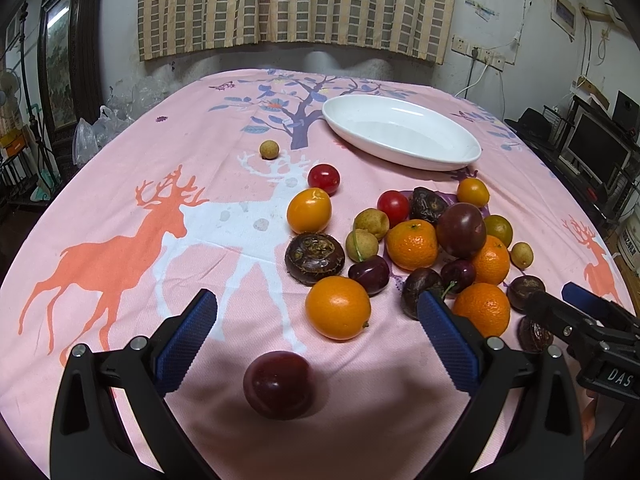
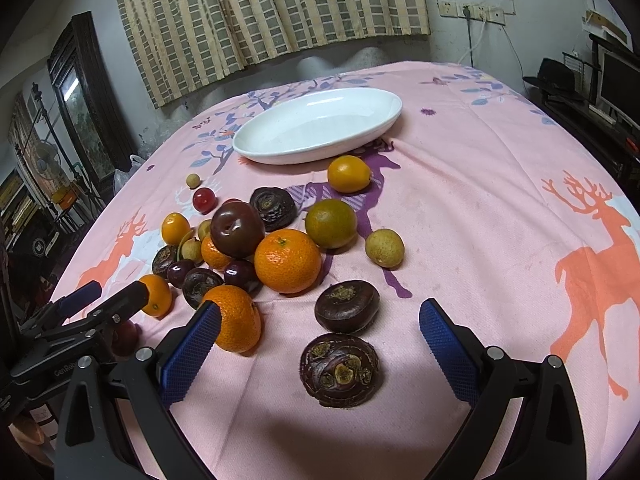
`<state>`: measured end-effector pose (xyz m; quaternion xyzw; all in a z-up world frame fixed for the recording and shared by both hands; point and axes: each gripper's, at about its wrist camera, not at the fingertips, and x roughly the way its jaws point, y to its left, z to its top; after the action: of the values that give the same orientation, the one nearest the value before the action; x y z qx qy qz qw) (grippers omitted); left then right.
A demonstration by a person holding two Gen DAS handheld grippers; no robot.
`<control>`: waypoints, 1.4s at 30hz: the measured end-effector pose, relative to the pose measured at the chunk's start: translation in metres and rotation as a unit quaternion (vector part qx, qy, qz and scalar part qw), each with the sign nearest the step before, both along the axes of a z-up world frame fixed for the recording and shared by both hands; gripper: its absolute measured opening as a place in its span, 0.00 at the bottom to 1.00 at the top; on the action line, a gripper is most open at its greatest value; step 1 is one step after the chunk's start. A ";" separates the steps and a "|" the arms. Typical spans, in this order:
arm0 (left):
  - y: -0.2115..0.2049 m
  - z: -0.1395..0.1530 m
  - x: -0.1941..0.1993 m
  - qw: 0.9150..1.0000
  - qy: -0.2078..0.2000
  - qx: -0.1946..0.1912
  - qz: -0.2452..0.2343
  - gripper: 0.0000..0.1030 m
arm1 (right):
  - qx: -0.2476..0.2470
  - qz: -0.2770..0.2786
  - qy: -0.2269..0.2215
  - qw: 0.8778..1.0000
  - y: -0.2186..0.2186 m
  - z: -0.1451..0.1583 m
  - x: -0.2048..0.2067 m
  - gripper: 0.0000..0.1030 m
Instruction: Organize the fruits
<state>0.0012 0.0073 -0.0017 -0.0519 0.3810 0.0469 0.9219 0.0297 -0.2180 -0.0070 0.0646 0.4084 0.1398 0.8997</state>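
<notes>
A white oval dish (image 1: 420, 162) (image 2: 304, 157) stands empty at the far side of the pink tablecloth. In front of it lies a loose pile of fruit: mandarins (image 1: 412, 244), a large plum (image 2: 237, 229), kumquats, cherries, longans, cherry tomatoes and dark water chestnuts. My left gripper (image 1: 316, 298) is open, and a dark red plum (image 1: 278, 384) lies on the cloth between its fingers, untouched. My right gripper (image 2: 320, 310) is open too, with a water chestnut (image 2: 339, 368) lying between its fingers and another (image 2: 347, 306) just beyond. Each gripper shows at the edge of the other's view.
A single longan (image 1: 269, 149) and a cherry tomato (image 1: 324, 178) lie apart on the left. A black cabinet (image 1: 68, 60) and plastic bags stand beyond the left edge of the table, and a monitor and shelves (image 1: 596, 148) beyond the right edge.
</notes>
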 end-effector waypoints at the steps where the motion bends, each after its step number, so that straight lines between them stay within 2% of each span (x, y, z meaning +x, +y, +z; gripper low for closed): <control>1: 0.001 0.000 0.000 1.000 0.000 -0.001 0.000 0.96 | -0.004 0.001 0.008 1.000 0.001 -0.002 0.001 0.97; 6: 0.003 -0.003 0.001 1.000 0.010 0.000 -0.006 0.96 | -0.049 0.032 0.021 0.998 0.005 0.001 -0.011 0.97; 9: 0.004 -0.005 0.001 1.000 0.015 -0.003 -0.009 0.96 | -0.114 0.068 0.043 0.990 0.013 -0.005 -0.022 0.97; 11: 0.006 -0.006 0.000 1.000 0.018 -0.007 -0.011 0.96 | -0.136 0.082 0.054 0.986 0.016 -0.010 -0.025 0.92; 13: 0.006 -0.008 -0.002 1.000 0.022 -0.007 -0.017 0.96 | -0.155 0.093 0.061 0.982 0.019 -0.014 -0.023 0.82; 18: 0.001 -0.014 -0.011 0.998 0.040 0.004 -0.045 0.96 | -0.143 0.096 0.069 0.983 0.023 -0.019 -0.009 0.67; 19: -0.001 -0.015 -0.012 0.998 0.043 0.008 -0.049 0.96 | -0.140 0.094 0.063 0.984 0.023 -0.018 -0.008 0.56; 21: -0.002 -0.018 -0.012 0.997 0.053 0.010 -0.058 0.96 | -0.138 0.084 0.055 0.985 0.021 -0.016 -0.007 0.40; 25: -0.002 -0.022 -0.006 0.996 0.066 0.012 -0.062 0.94 | -0.106 0.077 0.052 0.990 0.012 -0.015 -0.009 0.40; 26: -0.003 -0.023 -0.005 0.995 0.070 0.017 -0.063 0.90 | -0.103 0.081 0.050 0.990 0.011 -0.014 -0.011 0.40; 27: -0.005 -0.024 -0.002 0.995 0.074 0.022 -0.065 0.78 | -0.098 0.082 0.045 0.991 0.009 -0.011 -0.014 0.40; 28: -0.007 -0.026 0.002 0.994 0.084 0.026 -0.071 0.73 | -0.094 0.082 0.040 0.991 0.008 -0.009 -0.015 0.40; 34: -0.008 -0.028 0.023 0.992 0.108 0.014 -0.062 0.70 | -0.065 0.090 0.032 0.993 0.000 0.000 -0.020 0.40; 37: -0.008 -0.027 0.029 0.993 0.106 0.018 -0.053 0.53 | -0.062 0.095 0.036 0.993 -0.001 -0.001 -0.021 0.40; 39: -0.007 -0.024 0.029 0.994 0.098 0.015 -0.055 0.38 | -0.061 0.099 0.038 0.992 -0.001 -0.003 -0.022 0.40; 42: -0.003 -0.022 0.028 0.992 0.106 -0.014 -0.062 0.37 | -0.062 0.103 0.038 0.992 -0.001 -0.002 -0.023 0.40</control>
<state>0.0292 0.0047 -0.0234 -0.0357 0.4796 -0.0103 0.8767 0.0069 -0.2192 -0.0086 -0.0282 0.4547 0.2034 0.8667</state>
